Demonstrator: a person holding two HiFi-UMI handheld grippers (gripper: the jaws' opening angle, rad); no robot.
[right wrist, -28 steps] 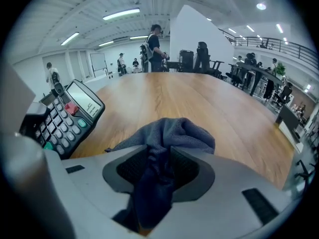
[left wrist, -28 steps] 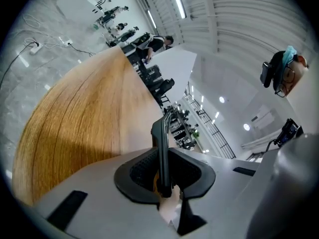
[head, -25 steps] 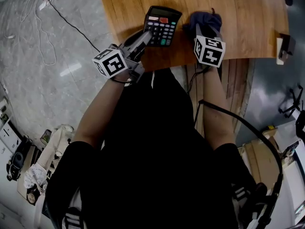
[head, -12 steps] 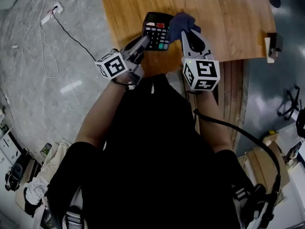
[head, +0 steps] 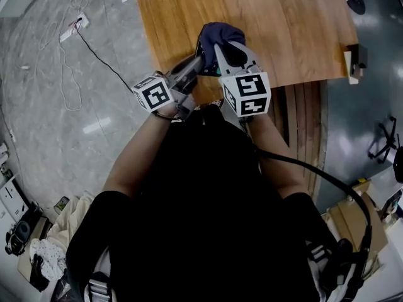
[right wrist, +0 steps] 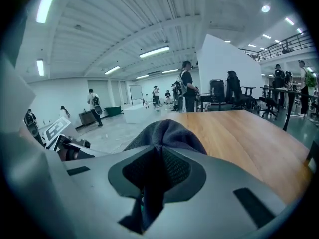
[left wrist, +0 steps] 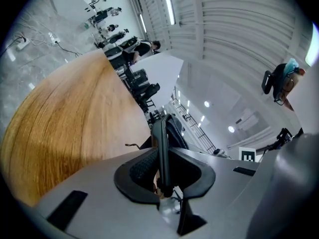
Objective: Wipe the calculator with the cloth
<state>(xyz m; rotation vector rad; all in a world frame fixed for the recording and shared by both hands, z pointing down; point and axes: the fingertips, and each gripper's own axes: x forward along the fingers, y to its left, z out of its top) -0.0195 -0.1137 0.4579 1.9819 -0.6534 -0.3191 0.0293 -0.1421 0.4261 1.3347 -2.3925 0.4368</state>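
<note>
1. The left tool [head: 194, 67] is clamped on the calculator [left wrist: 163, 143]. In the left gripper view we see its two dark pads pressing on either face of the thin slab. The slab stands edge-on between the pads and reaches out past their tips.
2. The right tool [head: 221, 50] is closed on the cloth [head: 220, 35]. In the right gripper view the dark blue fabric is pinched between the pads. It bulges in a rounded bunch beyond the tips, and a tail of it hangs back down between the jaws.
3. In the head view the cloth lies over the calculator and hides nearly all of it. We make out only a small greenish sliver of the calculator under the fabric, between the two tools.
4. The two tools come in from either side and their tips meet at this bundle, above the near edge of the wooden bench [head: 296, 24]. The left marker cube [head: 154, 93] and the right marker cube [head: 247, 93] sit close together, just in front of the person's chest.
5. In the left gripper view a dark rounded shape, apparently the cloth, shows just beside the far end of the calculator, on its right side. We cannot tell whether it presses on the keys there.
6. To the left of the bench lies the grey floor [head: 56, 143], with a thin cable [head: 104, 52] running across it.
</note>
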